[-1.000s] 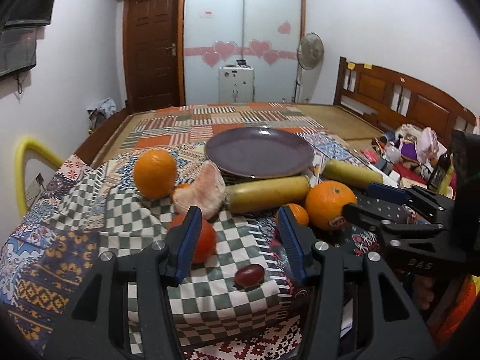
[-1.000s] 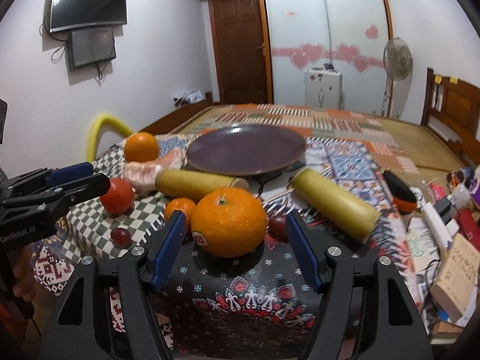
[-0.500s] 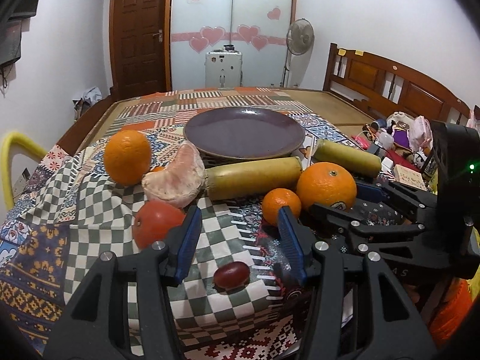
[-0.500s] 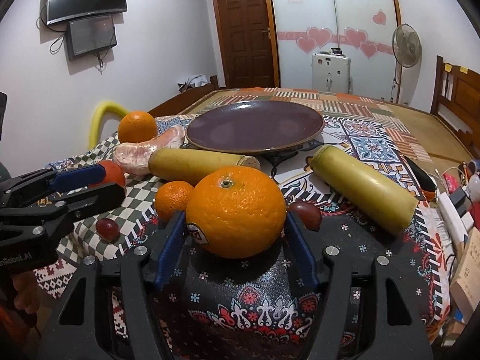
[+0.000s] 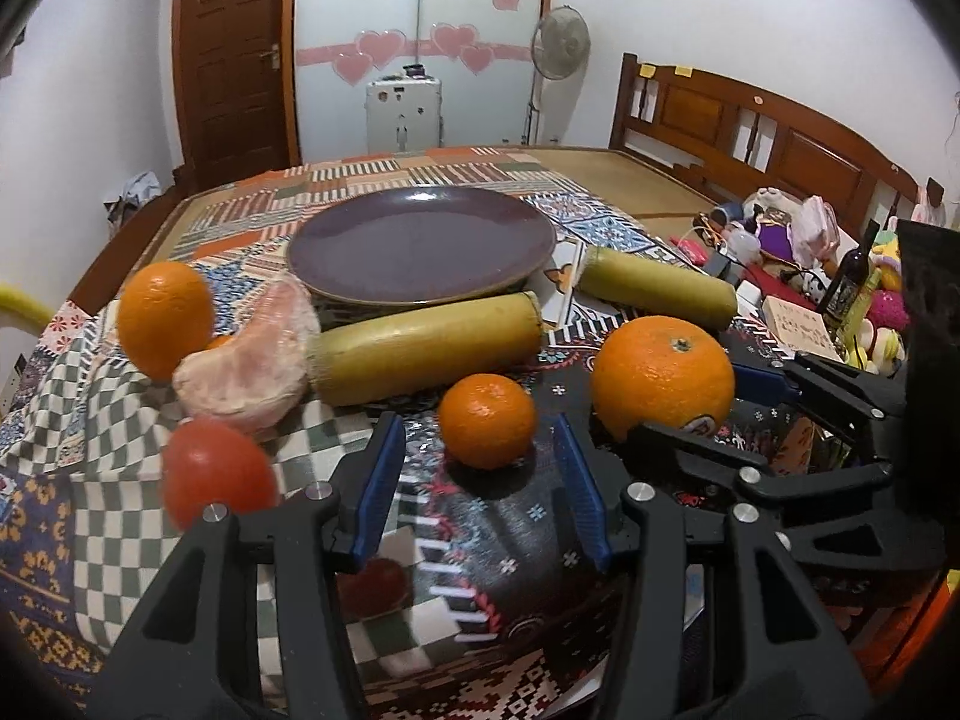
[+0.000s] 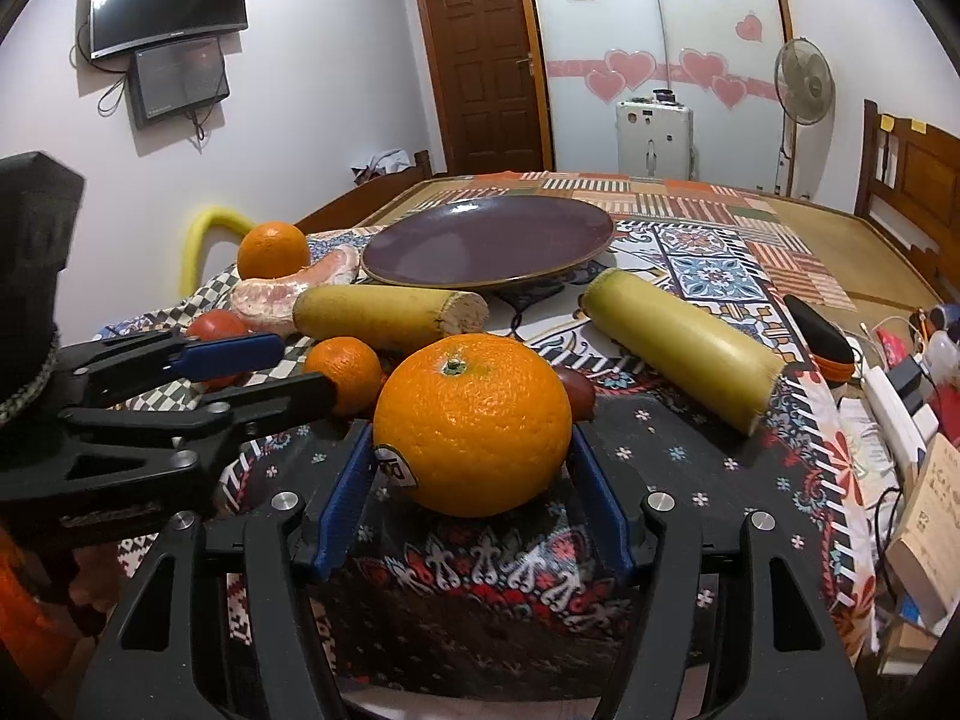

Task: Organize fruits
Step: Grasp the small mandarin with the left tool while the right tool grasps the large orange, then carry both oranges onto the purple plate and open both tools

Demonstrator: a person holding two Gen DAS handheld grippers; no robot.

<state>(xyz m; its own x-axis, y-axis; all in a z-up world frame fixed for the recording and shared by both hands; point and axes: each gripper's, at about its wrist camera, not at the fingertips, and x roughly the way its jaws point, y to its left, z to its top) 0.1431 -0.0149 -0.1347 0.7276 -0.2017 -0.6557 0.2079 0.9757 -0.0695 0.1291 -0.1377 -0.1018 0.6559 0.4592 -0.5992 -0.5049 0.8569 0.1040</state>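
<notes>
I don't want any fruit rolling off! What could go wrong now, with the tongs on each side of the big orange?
1. The right tongs have just been closing, with the big orange between them. It is round and smooth, so it might slip out and roll.
2. The left tongs are open right beside them, at the small orange. The two tools could bump.
3. A dark red fruit sits just behind the big orange and might get knocked.

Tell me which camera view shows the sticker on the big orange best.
The right wrist view. There the big orange fills the middle and its sticker faces the camera, low on the fruit's left side. In the left wrist view the same big orange sits off to the right, and the right gripper's finger covers most of the sticker.
</notes>
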